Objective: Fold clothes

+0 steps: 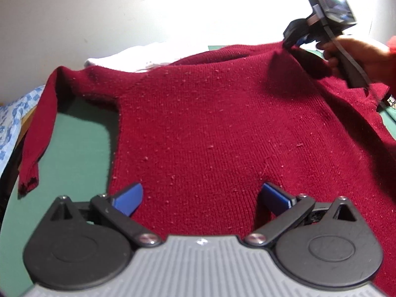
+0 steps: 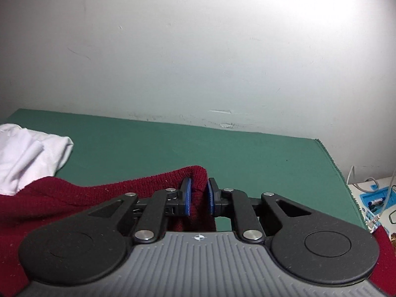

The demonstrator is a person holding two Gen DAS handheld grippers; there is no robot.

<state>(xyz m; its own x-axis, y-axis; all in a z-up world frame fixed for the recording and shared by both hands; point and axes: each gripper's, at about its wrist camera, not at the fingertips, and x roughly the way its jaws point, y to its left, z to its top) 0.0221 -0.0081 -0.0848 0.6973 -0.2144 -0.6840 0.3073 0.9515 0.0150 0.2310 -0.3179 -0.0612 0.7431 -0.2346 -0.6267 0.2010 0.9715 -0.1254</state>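
While my right gripper (image 2: 198, 195) pinches the dark red knitted sweater's (image 1: 210, 123) upper-right shoulder, my left gripper (image 1: 201, 198) hovers spread apart at its lower-centre hem.

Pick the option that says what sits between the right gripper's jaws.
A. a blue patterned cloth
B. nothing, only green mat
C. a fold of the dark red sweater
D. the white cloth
C: in the right wrist view the right gripper has its blue pads pressed on a bunched fold of the red sweater.
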